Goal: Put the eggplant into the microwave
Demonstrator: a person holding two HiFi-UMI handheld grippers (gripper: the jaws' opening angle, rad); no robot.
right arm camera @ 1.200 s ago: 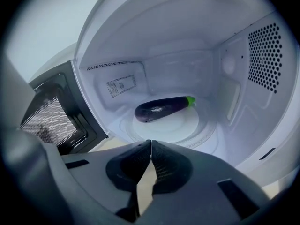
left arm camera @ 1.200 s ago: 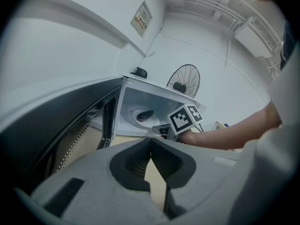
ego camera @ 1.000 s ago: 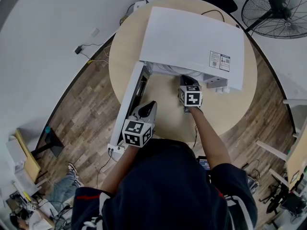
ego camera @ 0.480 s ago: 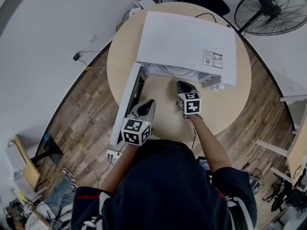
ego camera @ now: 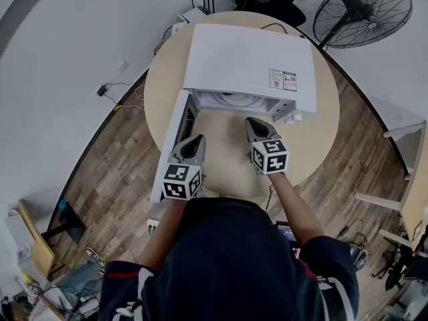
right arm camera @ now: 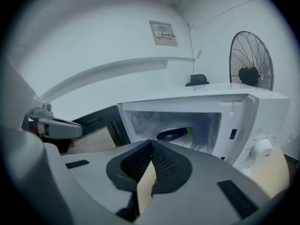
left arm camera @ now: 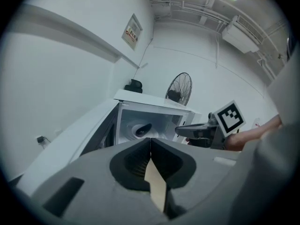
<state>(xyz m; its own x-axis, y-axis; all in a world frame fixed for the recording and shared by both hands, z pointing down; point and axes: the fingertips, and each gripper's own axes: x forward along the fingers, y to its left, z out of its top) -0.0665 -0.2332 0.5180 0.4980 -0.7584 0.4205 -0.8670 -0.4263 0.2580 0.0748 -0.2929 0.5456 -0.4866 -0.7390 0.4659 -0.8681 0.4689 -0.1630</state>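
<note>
- Head view: a white box-shaped microwave oven (ego camera: pixel 247 62) stands on a round light-wood table (ego camera: pixel 314 139), its door (ego camera: pixel 175 139) swung open to the left.
- The left gripper (ego camera: pixel 192 142) hovers just beside the open door's inner face, pointing toward the oven.
- The right gripper (ego camera: pixel 255 123) hovers above the bare tabletop in front of the oven's opening, close to its front edge and apart from the left gripper.
- A black pedestal fan (ego camera: pixel 361 9) stands on the wood floor beyond the table.
- Left gripper view: the 2 jaws are pressed together at their tips with nothing between them.
- Past them the oven cavity is open, and the dark purple, elongated eggplant (left arm camera: pixel 143 128) lies inside on the white round turntable plate (left arm camera: pixel 136 131).
- The right gripper shows at the right, level with the oven's front.
- Right gripper view: these 2 jaws also meet at their tips, with nothing between them.
- The eggplant lies across the plate inside the cavity, its green stem end toward the right.
- A white round knob (right arm camera: pixel 261 148) sits on the control panel at the right of the opening; the left gripper shows at the far left, in front of the dark door.
</note>
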